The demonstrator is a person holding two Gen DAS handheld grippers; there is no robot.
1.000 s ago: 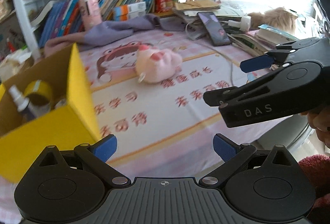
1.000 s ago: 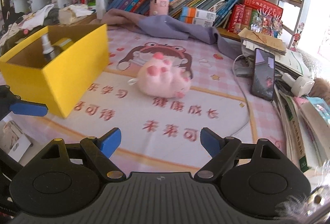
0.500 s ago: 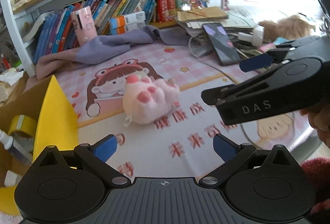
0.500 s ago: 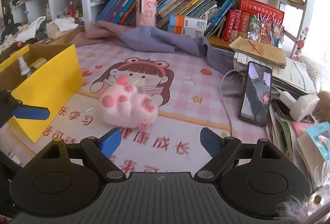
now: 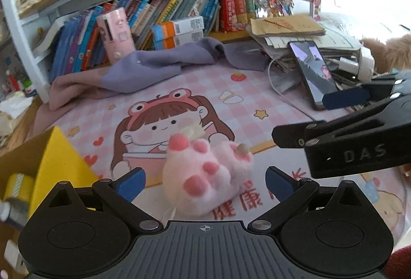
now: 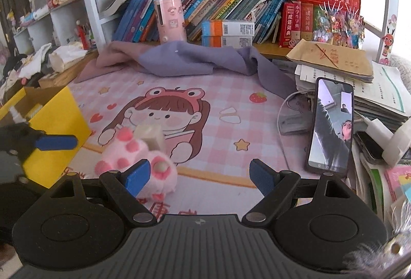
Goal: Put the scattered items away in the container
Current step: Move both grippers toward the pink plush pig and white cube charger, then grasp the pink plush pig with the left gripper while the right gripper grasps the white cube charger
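Note:
A pink plush paw toy (image 5: 205,173) lies on the pink cartoon mat (image 5: 231,89), right in front of my open left gripper (image 5: 205,182), between its blue pads. In the right wrist view the toy (image 6: 136,161) sits by the left pad of my open, empty right gripper (image 6: 199,175). The yellow cardboard box (image 5: 59,158) stands at the left, holding a tape roll (image 5: 18,185) and a spray bottle (image 5: 7,209); it also shows in the right wrist view (image 6: 56,125). The right gripper's body (image 5: 359,145) crosses the left view.
A phone (image 6: 331,125) with a white cable and charger leans on stacked papers at the right. A purple cloth (image 6: 195,58) lies at the back before a bookshelf with a pink cylinder (image 6: 170,19). Clutter sits on the far left.
Both grippers have moved forward towards the plush toy. It now lies close between the left gripper's pads. The box has slid to the left edge of both views.

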